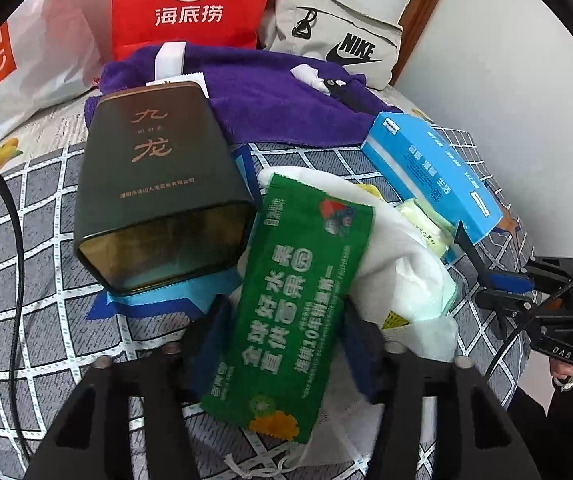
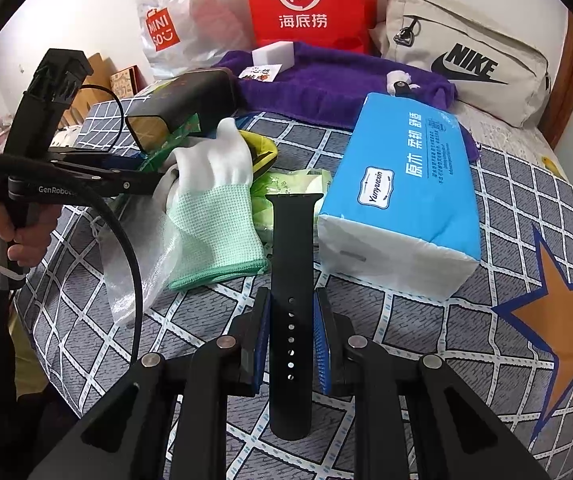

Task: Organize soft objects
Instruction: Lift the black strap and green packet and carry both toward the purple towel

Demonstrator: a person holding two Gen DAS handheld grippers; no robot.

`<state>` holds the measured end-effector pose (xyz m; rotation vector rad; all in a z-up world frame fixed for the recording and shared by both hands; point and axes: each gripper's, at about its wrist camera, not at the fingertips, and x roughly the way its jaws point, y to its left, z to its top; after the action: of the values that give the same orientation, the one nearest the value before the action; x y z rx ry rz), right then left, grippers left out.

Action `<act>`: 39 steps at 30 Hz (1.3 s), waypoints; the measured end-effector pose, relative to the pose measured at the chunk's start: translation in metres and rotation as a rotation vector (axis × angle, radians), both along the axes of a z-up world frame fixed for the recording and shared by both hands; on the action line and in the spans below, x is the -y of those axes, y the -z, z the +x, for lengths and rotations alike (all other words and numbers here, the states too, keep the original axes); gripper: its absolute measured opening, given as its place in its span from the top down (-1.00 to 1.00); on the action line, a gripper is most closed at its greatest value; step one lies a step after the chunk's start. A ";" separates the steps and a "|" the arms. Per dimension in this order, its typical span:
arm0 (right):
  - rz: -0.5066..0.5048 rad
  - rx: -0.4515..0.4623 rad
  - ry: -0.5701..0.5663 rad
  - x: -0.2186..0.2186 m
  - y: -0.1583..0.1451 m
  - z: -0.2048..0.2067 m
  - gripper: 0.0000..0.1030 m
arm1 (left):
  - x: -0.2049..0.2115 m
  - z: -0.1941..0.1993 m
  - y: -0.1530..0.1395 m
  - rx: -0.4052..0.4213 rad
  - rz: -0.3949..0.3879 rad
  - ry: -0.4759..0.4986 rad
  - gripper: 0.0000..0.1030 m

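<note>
— What sort of place is shown?
— A home bedroom: a bed (image 2: 486, 320) covered by a grid-patterned sheet is seen, shopping bags (image 2: 310, 4) and a canvas pouch (image 2: 466, 64) being propped along its far edge, against white walls.

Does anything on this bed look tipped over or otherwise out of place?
Yes: the dark tin lies on its side with its open mouth facing the camera, resting partly on the purple towel. It looks knocked over.

Red bag (image 2: 310, 4), beige pouch (image 2: 466, 64) and dark tin (image 1: 158, 192) lie on checked bedding (image 2: 426, 320).
</note>
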<state>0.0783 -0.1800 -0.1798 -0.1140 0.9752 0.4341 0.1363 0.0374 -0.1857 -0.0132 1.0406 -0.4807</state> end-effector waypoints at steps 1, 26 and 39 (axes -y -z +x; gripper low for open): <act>0.000 0.003 0.002 0.000 -0.001 0.000 0.60 | -0.001 -0.002 -0.002 0.004 0.004 -0.004 0.10; 0.031 0.010 -0.001 0.006 -0.013 -0.003 0.60 | -0.012 -0.024 -0.015 0.008 0.001 0.003 -0.32; 0.031 0.009 -0.011 0.005 -0.012 -0.002 0.60 | 0.000 -0.023 -0.005 0.019 0.096 0.014 0.19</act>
<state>0.0761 -0.1854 -0.1682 -0.0936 0.9594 0.4586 0.1131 0.0375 -0.1808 0.0836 1.0449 -0.4424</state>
